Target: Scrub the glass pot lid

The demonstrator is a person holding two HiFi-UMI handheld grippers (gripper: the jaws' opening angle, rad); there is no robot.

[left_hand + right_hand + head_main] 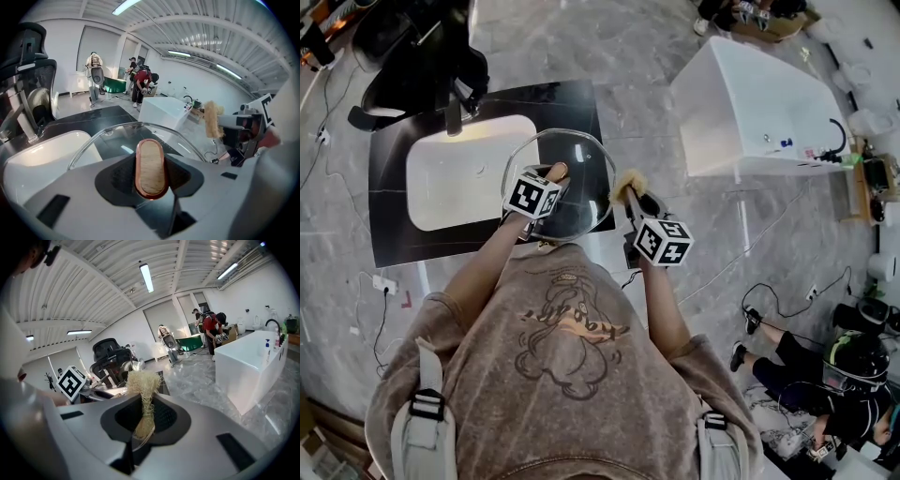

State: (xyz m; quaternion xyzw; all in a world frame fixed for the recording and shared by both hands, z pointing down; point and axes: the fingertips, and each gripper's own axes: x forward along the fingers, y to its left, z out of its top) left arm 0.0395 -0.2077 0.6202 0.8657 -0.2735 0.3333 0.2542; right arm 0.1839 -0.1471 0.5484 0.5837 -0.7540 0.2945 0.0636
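Above a black worktop (394,234) with a white sink (459,178), the left tongs (553,176) gripped the glass pot lid (586,164) by its wooden knob (151,168). The right tongs (630,197) pinched a loofah scrubber (626,181) beside its rim. Hard scrubbing could pivot the lid loose and shatter it.

White sink (455,183), black chair (398,42), white bathtub (750,108)

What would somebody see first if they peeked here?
Probably the round clear glass pot lid, gripped by its wooden handle in the left gripper above the white sink. Next, the straw-coloured fibre scrubber pinched in the right gripper, at the lid's right edge.
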